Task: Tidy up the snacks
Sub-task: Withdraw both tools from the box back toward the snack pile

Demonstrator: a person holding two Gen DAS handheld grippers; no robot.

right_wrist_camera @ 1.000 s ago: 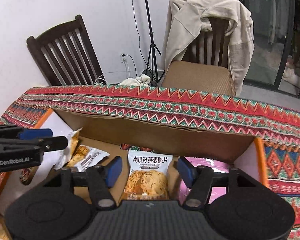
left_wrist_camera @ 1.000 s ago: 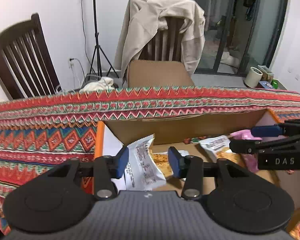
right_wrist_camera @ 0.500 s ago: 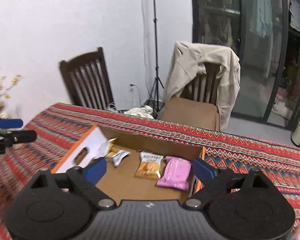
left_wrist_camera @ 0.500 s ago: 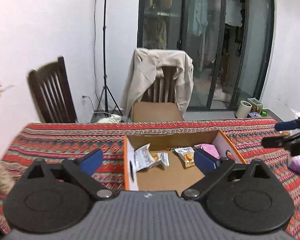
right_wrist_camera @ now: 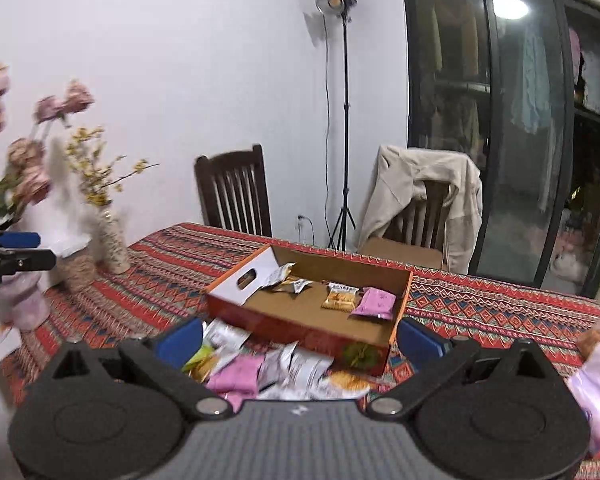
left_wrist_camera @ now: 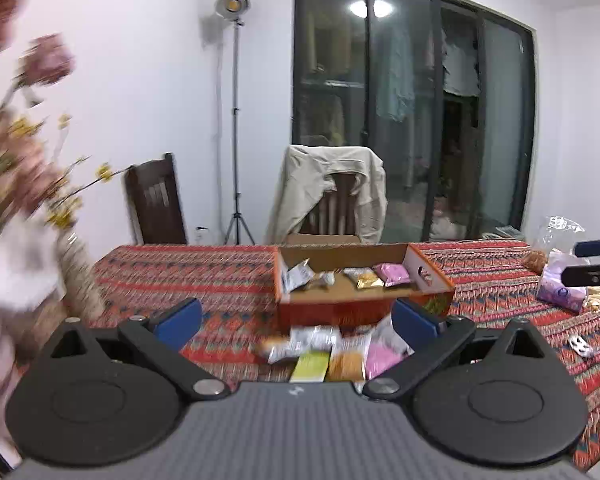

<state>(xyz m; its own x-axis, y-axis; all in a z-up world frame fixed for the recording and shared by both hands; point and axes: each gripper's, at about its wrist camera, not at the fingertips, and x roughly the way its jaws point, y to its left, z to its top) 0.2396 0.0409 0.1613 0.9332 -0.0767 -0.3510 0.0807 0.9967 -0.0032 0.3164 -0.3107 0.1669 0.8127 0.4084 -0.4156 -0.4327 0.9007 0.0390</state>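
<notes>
bright studio lamp [left_wrist_camera: 232, 3] glows; fisheye edges bend, flowers [left_wrist_camera: 24, 152] blur.

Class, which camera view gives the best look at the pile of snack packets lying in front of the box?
The right wrist view: the packets spread widely between the open tongs, colours distinct. The left wrist view shows the same pile smaller and blurred, partly cut off by the tool body, before the box.

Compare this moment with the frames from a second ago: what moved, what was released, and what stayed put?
Both grippers pulled back and up from the cardboard box. The left gripper and right gripper have just been opening; their jaws now stand wide, gripping nothing. The packets dropped in the box stayed there, including the pink packet. The loose snack pile in front of the box is now in view.
</notes>
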